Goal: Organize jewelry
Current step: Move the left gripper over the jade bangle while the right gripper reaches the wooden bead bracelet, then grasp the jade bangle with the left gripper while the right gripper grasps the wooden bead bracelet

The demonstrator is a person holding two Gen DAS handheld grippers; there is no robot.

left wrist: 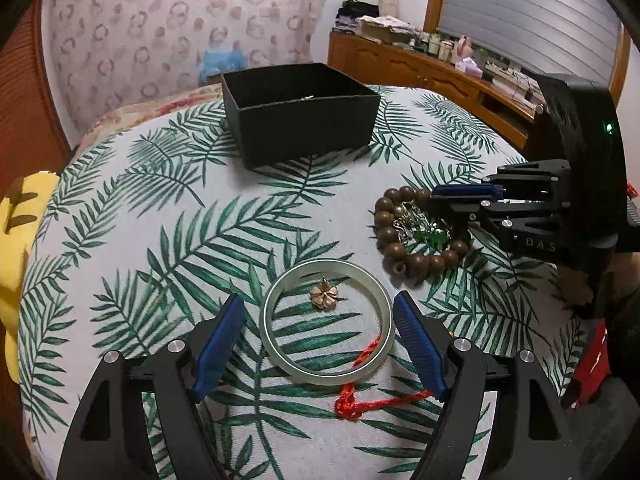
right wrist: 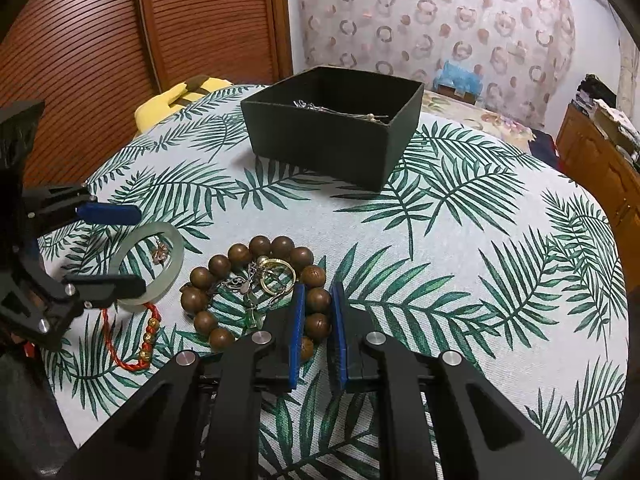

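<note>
Jewelry lay scattered on the leaf-print tabletop (left wrist: 160, 208), near the open black box (left wrist: 298, 114). My left gripper (left wrist: 318, 340) stood released, its blue fingers (left wrist: 218, 350) straddling the pale green jade bangle (left wrist: 325, 322) without touching. My right gripper (right wrist: 318, 334) was clenched on a brown wooden bead bracelet (right wrist: 256, 294). I judged I should centre the bangle, then squeeze gently, clear of the red cord (left wrist: 384, 398).

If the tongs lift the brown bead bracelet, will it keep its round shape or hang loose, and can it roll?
The brown bead bracelet is separate round beads on a string, so it would probably sag rather than stay a ring. Single beads look smooth, so the right tongs, shut on one bead, might slip. Lying as a loop on the leaf-print cloth, it seems unlikely to roll.
</note>
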